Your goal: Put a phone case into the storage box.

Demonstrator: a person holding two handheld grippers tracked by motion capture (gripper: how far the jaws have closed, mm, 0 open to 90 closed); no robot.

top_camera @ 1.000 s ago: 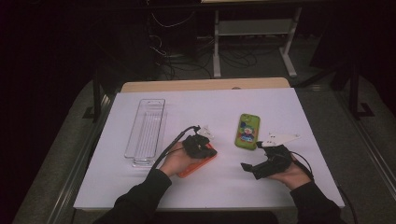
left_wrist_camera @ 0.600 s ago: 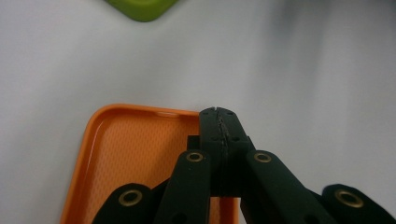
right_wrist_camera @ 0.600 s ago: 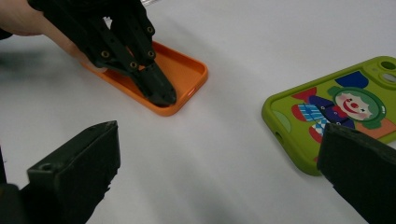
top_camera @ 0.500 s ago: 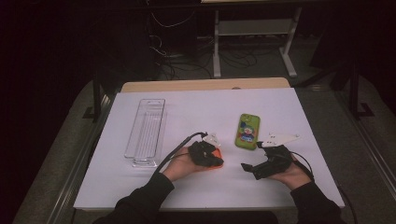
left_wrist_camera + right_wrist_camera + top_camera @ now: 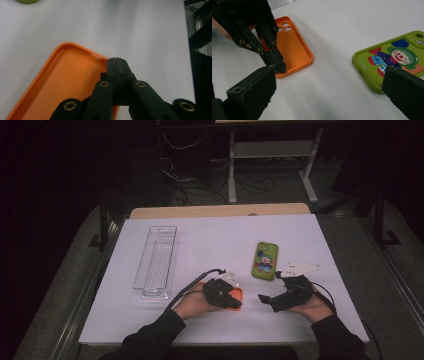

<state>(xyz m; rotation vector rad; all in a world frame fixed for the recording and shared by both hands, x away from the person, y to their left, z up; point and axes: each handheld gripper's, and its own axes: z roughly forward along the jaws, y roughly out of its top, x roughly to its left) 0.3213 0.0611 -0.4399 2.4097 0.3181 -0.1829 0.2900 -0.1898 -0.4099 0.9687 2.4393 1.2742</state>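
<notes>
Counter (image 5: 210, 240): we work on a white sheet laid over it, smooth under both cases. A case that drops from a grip could skid away from the hand-held gripper instead of stopping.

Clear tray (image 5: 156, 261): it lies well off to the outer side of our left hand-held gripper and looks empty. If the orange case is bound there, the carry is long for such a thin pinch, and we judge a swing could shake the case loose.

Green case (image 5: 395, 58): it lies flat, printed side up, just ahead of our right hand-held gripper and beside one of its jaws. A careless forward push could nudge it across the sheet.

Right hand-held gripper (image 5: 272, 301): its jaws stand wide apart with nothing between them. It points toward the left one, and if we bring the two together they could knock.

Orange case (image 5: 62, 82): it lies hollow side up under our left hand-held gripper, near us on the counter.

Left hand-held gripper (image 5: 278, 66): its jaws are closed tight on the short end wall of the orange case, at one corner. The bite is small and off-centre, so the soft case may bend, twist or slip out when we lift.
</notes>
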